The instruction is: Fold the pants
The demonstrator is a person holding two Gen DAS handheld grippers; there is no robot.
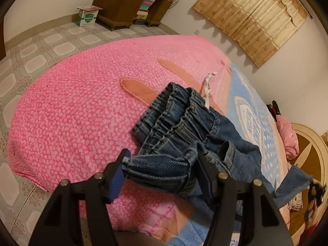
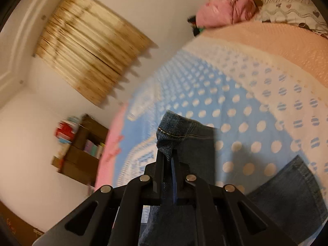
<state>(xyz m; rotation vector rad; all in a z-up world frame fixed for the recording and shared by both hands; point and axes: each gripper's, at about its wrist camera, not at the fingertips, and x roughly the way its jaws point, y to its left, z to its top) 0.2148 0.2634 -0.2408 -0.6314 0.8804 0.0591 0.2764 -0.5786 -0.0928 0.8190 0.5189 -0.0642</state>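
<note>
Blue denim pants [image 1: 184, 127] with an elastic waistband lie bunched on the pink bedspread [image 1: 78, 106]. My left gripper [image 1: 162, 162] is open, its blue-padded jaws on either side of a folded denim edge near the waistband. My right gripper [image 2: 171, 153] is shut on a denim hem [image 2: 174, 131] and holds it above the blue dotted blanket [image 2: 235, 106]. A second leg end [image 2: 291, 190] lies at the lower right. The right gripper also shows small and blurred in the left wrist view [image 1: 315, 192], at the far leg end.
A wooden desk [image 1: 127, 2] and a white carton [image 1: 87, 16] stand on the tiled floor beyond the bed. A curtain [image 1: 252, 18] hangs on the wall. A pink pillow [image 2: 227, 8] and a patterned pillow [image 2: 291, 10] lie at the headboard.
</note>
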